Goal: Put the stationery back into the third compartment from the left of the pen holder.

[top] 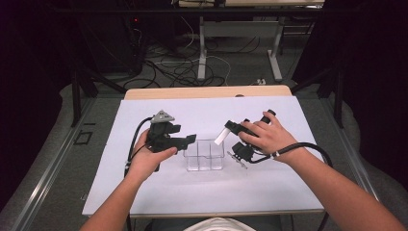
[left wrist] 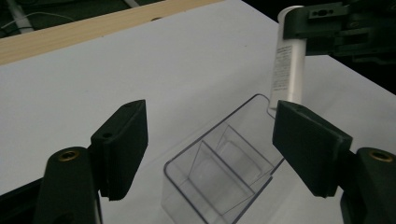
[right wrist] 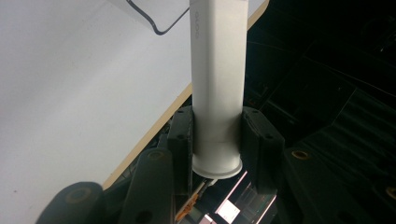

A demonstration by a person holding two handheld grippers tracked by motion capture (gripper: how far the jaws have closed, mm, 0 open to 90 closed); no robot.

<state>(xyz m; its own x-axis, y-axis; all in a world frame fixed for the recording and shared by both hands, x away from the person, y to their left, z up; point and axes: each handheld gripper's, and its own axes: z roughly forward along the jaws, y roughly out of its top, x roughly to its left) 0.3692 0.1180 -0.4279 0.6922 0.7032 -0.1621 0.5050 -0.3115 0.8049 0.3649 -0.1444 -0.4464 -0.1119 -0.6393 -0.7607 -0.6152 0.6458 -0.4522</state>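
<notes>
A clear plastic box (top: 204,155) with inner dividers stands in the middle of the white sheet. In the left gripper view the clear box (left wrist: 219,172) lies just below and beyond my jaws. My left gripper (top: 191,139) hovers at the box's left rim, and its jaws (left wrist: 210,121) stand open with nothing between them. My right gripper (top: 229,126) is shut on a white tube (top: 221,136), which tilts down toward the box's upper right corner. In the right gripper view the tube (right wrist: 218,70) is clamped near its flanged end between both pads (right wrist: 182,135). The left gripper view shows the tube (left wrist: 289,70) hanging above the box's far corner.
The white sheet (top: 159,192) covers a wooden table whose bare edge (top: 207,91) shows at the back. Behind the table are desk legs (top: 202,57) and loose cables (top: 178,67) on the floor. Dark frames stand at both sides.
</notes>
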